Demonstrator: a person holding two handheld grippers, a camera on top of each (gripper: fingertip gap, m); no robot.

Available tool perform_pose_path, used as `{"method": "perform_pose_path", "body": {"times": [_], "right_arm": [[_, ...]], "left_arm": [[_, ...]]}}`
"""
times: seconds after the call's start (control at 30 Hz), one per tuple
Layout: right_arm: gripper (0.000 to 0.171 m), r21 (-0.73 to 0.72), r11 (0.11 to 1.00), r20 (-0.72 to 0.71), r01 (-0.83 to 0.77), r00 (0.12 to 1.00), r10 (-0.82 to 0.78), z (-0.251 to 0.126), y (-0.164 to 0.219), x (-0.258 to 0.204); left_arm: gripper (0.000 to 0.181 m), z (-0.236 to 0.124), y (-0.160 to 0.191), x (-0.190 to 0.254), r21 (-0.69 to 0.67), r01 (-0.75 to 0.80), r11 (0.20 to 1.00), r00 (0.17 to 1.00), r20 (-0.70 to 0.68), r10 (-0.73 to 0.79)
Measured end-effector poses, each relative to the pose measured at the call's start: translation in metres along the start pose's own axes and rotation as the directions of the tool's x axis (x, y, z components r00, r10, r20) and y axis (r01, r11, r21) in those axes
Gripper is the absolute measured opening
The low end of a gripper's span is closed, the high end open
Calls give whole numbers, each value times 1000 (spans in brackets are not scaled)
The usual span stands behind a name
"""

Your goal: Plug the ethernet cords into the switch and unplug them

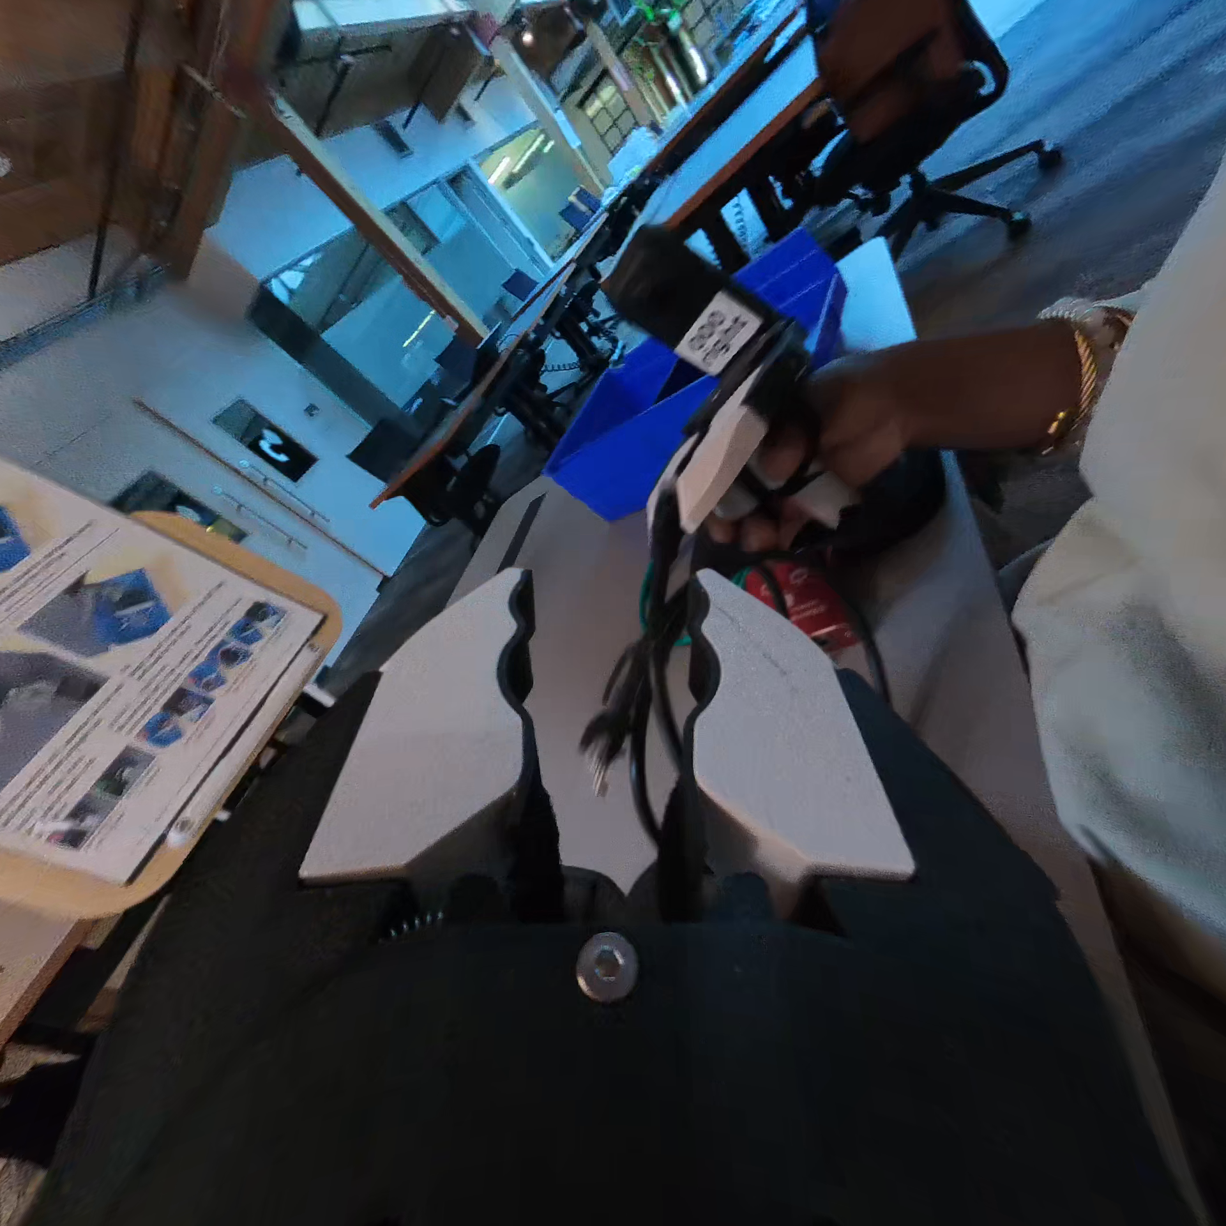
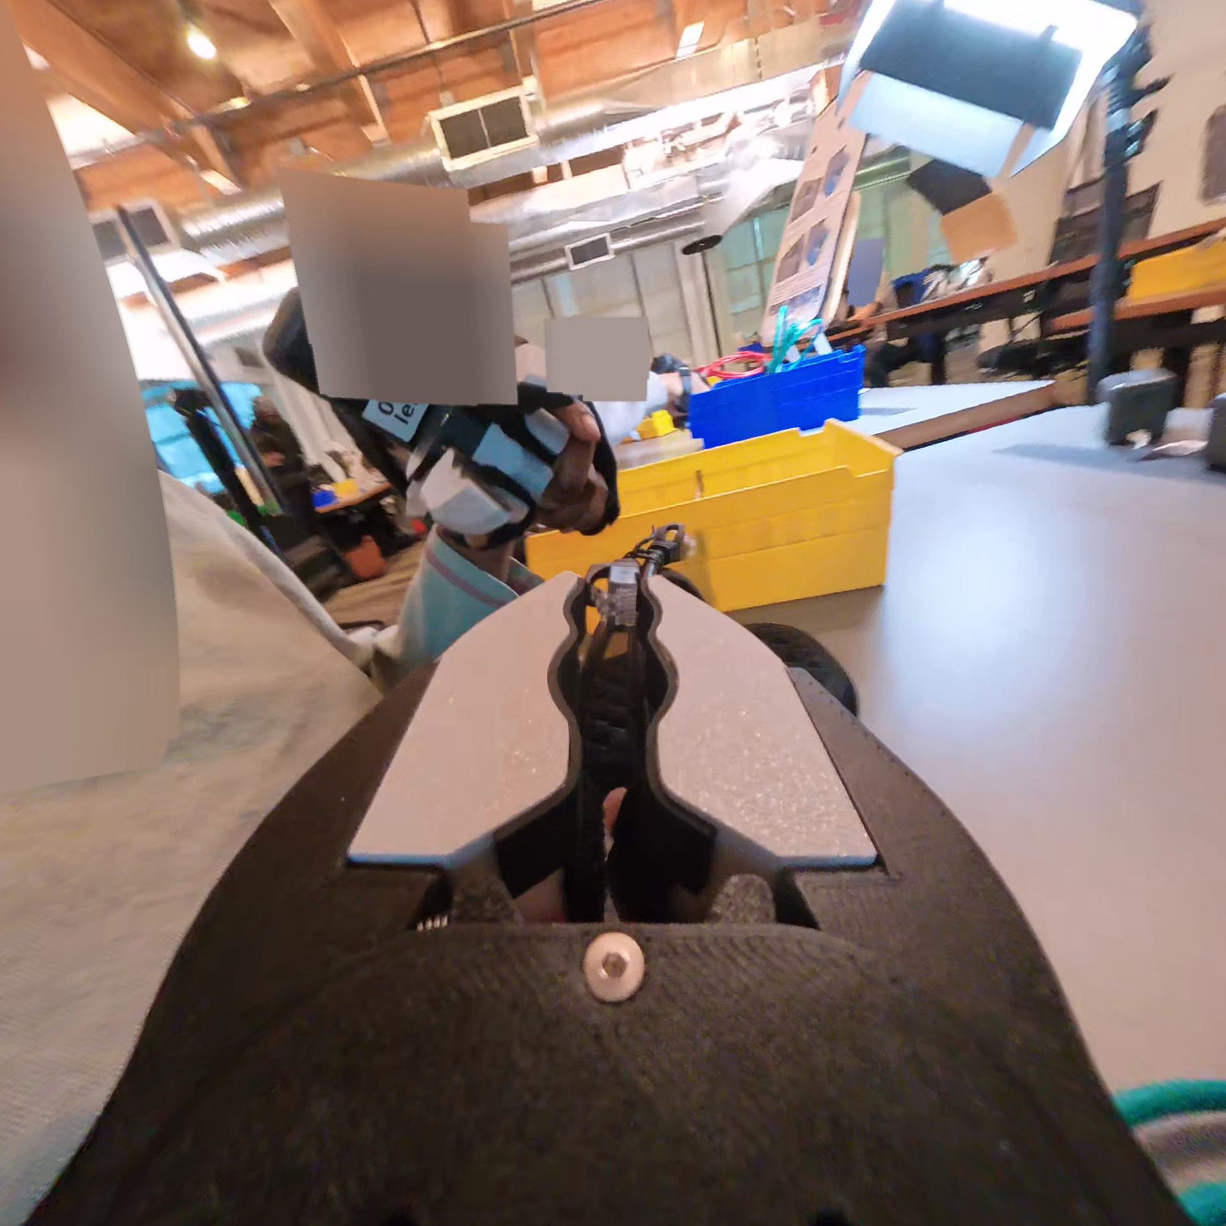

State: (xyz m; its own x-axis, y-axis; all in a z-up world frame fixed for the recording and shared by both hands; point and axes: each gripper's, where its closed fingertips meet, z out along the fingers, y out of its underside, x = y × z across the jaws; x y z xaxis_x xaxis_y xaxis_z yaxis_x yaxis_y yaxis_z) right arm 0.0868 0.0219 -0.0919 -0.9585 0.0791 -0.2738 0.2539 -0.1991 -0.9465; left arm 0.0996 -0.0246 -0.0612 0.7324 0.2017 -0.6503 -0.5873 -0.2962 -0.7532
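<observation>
The right gripper (image 2: 613, 587) is clamped on a black ethernet cord (image 2: 610, 703), its clear plug (image 2: 620, 597) just past the tips. The left gripper (image 1: 610, 584) stands apart, empty; more blurred cords (image 1: 637, 683), probably black and green, hang before it above the grey table (image 2: 1028, 597).

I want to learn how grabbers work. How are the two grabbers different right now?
The left gripper is open, with a wide gap between its fingers and nothing pinched; the right gripper is shut on a black ethernet cord. The left gripper points along the grey table at dangling cords; the right gripper points toward a yellow bin. Both have pale grey fingers with wavy black inner edges on black bodies.
</observation>
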Motion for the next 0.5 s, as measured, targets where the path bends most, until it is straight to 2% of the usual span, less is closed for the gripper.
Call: {"method": "perform_pose_path", "body": {"times": [0.07, 0.17, 0.23, 0.3, 0.4, 0.5], "right_arm": [[15, 4, 999, 23, -48, 999, 47, 2, 1, -2], [14, -17, 995, 46, -100, 994, 100, 4, 3, -5], [14, -21, 991, 61, -132, 989, 133, 5, 3, -7], [14, -10, 988, 69, -156, 985, 156, 4, 2, -6], [14, -2, 988, 91, -157, 983, 157, 4, 2, -6], [17, 13, 1000, 98, 4, 995, -5, 4, 0, -12]], "left_arm": [[42, 20, -3, 9, -34, -4, 999, 1000, -12, 3], [33, 39, 15, 21, -153, -60, 986, 998, -44, 54], [22, 45, 27, 17, -218, -122, 968, 992, -3, 124], [9, 46, 27, 22, -217, -152, 964, 988, -29, 149], [6, 46, 28, 25, -240, -87, 967, 996, -49, 77], [6, 42, 25, 27, -219, 55, 974, 994, -84, -75]]}}
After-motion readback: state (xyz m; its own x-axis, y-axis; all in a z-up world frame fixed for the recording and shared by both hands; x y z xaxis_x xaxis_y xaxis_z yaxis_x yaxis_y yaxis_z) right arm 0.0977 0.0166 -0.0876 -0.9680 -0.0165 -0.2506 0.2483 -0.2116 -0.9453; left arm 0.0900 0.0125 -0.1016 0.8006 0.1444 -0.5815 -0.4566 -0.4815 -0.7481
